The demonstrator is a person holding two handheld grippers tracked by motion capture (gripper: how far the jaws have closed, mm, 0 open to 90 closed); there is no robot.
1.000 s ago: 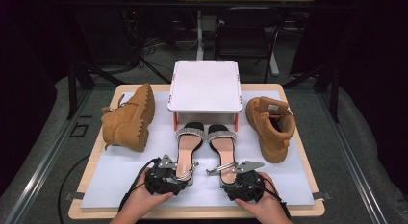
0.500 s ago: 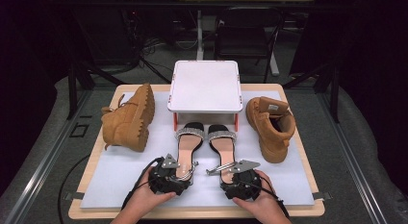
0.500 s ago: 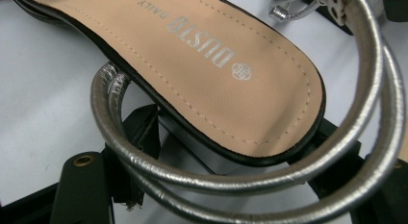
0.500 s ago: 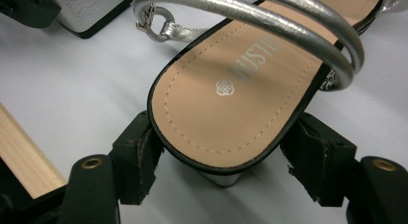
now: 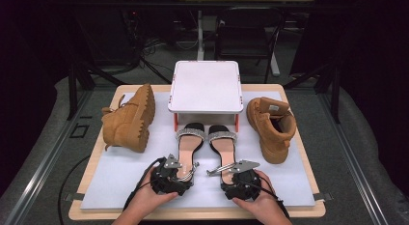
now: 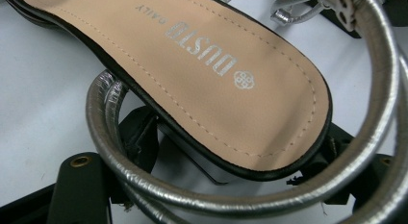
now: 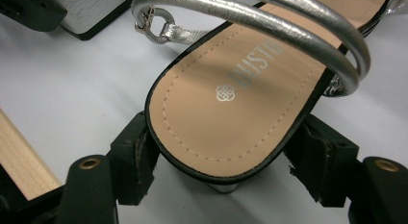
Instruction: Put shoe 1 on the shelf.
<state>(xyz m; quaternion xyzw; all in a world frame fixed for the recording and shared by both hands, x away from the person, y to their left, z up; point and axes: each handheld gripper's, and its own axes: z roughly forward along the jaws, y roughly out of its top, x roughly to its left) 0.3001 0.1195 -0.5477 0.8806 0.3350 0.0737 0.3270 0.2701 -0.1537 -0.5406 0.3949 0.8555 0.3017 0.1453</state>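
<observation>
A pair of strappy sandals with tan insoles and silver straps lies side by side on the white mat (image 5: 120, 181), toes under the white stand. My left gripper (image 5: 184, 171) sits at the heel of the left sandal (image 5: 187, 144). The right gripper (image 5: 225, 173) sits at the heel of the right sandal (image 5: 223, 147). In the left gripper view the heel end of the insole (image 6: 202, 75) lies between the jaws of my left gripper (image 6: 231, 173). The right gripper (image 7: 223, 173) likewise straddles its sandal's heel (image 7: 240, 108). Both pairs of jaws have just been opening and stand open, pads off the sole edges.
A tan boot (image 5: 129, 119) lies on its side at the left of the mat, and its partner (image 5: 270, 126) stands upright at the right. A white raised stand (image 5: 205, 87) on red legs occupies the back centre. The wooden board's edge (image 5: 308, 152) frames the mat.
</observation>
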